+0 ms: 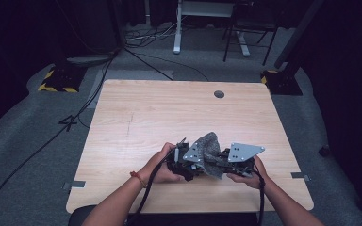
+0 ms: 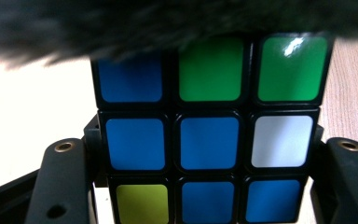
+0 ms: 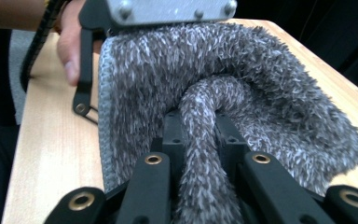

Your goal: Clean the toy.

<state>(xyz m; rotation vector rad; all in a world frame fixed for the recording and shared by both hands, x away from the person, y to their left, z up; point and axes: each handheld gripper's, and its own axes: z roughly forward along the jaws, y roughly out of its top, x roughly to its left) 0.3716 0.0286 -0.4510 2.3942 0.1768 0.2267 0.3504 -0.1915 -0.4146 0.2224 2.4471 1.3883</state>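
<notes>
A Rubik's cube (image 2: 209, 140), its facing side mostly blue with green, white and yellow squares, sits squarely between the two black jaws of my left gripper (image 2: 207, 149), which is shut on it. A grey fuzzy cloth (image 2: 121, 23) lies over the cube's top. My right gripper (image 3: 200, 126) is shut on a bunched fold of that cloth (image 3: 261, 84), whose far end drapes against the left gripper's grey plate (image 3: 168, 9). In the high view both grippers, left (image 1: 184, 165) and right (image 1: 231, 162), meet at the table's front centre with the cloth (image 1: 210, 143) bulging up between them.
The wooden table (image 1: 169, 108) has a round cable hole (image 1: 219, 94) near its far edge. The person's forearms come in over the front edge. Cables, yellow-black stand bases (image 1: 59, 80) and a desk frame (image 1: 179, 28) stand on the floor beyond.
</notes>
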